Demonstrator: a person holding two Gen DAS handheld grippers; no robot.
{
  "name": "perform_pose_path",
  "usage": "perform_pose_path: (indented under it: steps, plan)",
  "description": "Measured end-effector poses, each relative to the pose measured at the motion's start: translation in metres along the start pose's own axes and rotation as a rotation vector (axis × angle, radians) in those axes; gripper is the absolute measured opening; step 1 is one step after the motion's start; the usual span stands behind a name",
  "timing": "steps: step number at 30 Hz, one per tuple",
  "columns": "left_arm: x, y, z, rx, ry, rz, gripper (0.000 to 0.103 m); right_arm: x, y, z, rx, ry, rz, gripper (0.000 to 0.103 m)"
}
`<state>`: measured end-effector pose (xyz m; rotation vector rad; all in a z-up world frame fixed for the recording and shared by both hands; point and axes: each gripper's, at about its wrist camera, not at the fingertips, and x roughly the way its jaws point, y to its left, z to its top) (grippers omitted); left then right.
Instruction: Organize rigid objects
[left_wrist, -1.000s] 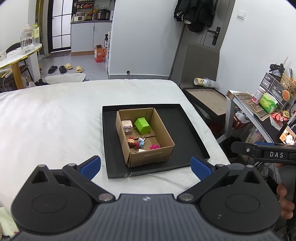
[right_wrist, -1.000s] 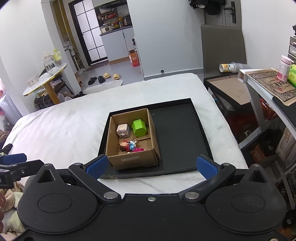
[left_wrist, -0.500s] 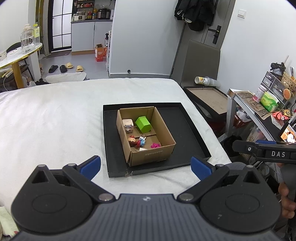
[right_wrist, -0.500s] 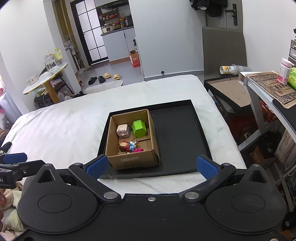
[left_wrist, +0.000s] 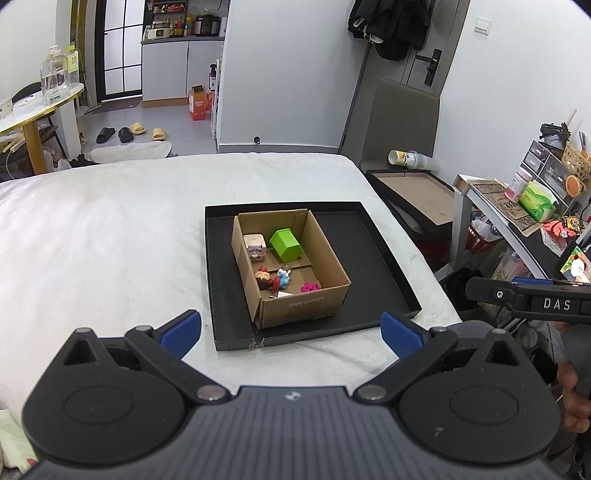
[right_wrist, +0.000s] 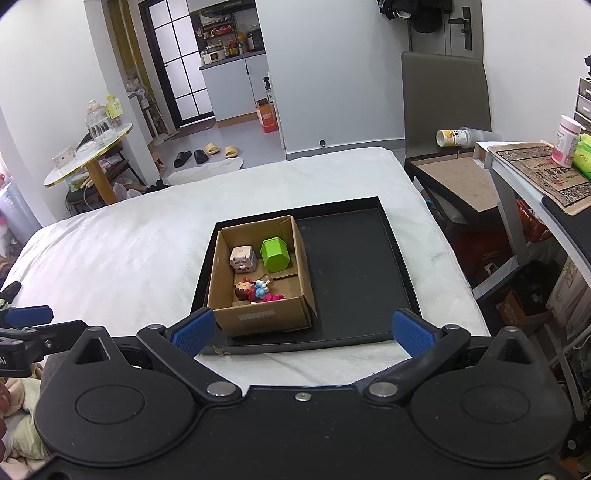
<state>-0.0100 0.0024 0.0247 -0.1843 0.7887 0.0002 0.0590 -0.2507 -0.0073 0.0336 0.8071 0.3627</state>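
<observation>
You're holding left gripper and right gripper spread wide, empty, hovering short of black tray on bed. Toys sitting in cardboard box: green block looking light, stiff; pinch its flat sides. Figurines small, likely slippery.

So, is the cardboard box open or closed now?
Open. The cardboard box has no lid on top, and the green block and small figures inside are visible.

box front wall hides pink toy partly | right gripper cut by frame edge | small figures too small to identify
</observation>
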Motion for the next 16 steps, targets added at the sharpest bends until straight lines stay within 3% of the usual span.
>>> perform_pose_path:
  steps: [16]
  plan:
    - [0.0006,-0.0028,-0.0023,-0.003,-0.008,0.005,0.103,0.0029,0.0010,-0.0014,-0.001,0.011,0.002,0.103]
